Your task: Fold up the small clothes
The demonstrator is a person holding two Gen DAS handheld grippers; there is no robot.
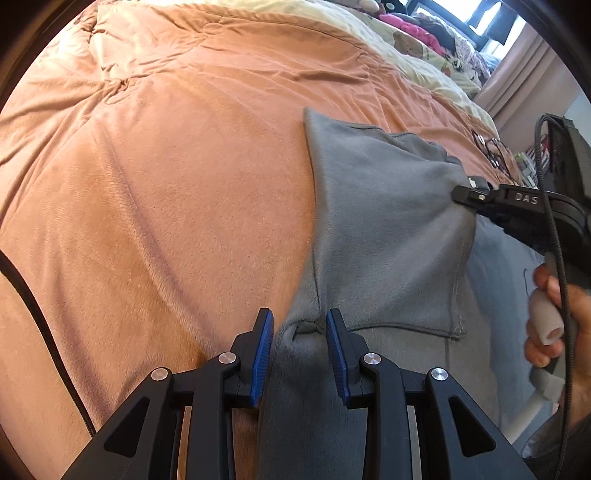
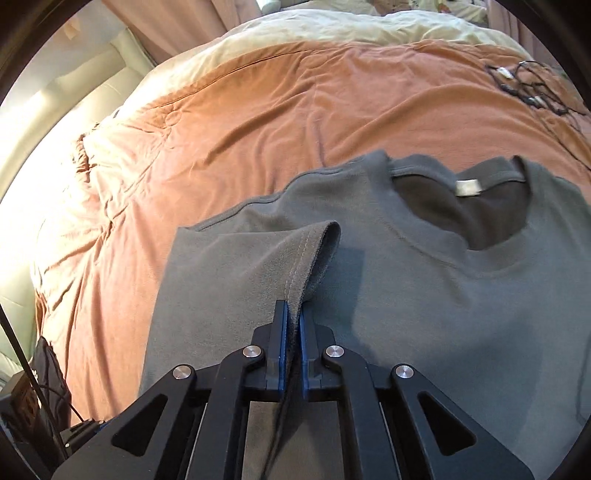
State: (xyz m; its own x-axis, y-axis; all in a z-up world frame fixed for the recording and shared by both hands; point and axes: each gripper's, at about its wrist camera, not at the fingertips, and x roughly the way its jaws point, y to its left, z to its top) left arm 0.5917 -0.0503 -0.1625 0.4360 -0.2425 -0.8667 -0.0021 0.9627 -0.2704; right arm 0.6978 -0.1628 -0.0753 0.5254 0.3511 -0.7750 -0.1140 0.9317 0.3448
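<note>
A grey T-shirt (image 2: pixel 424 295) lies on an orange blanket (image 2: pixel 240 122), neck opening and white label (image 2: pixel 468 187) at the far side. My right gripper (image 2: pixel 291 314) is shut on the hem of the shirt's left sleeve (image 2: pixel 295 254) and holds it folded over the body. In the left wrist view the shirt (image 1: pixel 388 221) shows with its side folded in. My left gripper (image 1: pixel 300 325) is open, its blue pads (image 1: pixel 263 354) on either side of a bunched fold of the shirt. The right gripper (image 1: pixel 469 195) shows there at the right, pinching the cloth.
The orange blanket (image 1: pixel 166 166) covers the bed. A cream quilt (image 2: pixel 332 29) lies beyond it. Tangled cables (image 2: pixel 532 88) rest on the blanket at the far right. Piled clothes (image 1: pixel 424 29) lie at the far end. A dark bag and gear (image 2: pixel 40 387) sit beside the bed.
</note>
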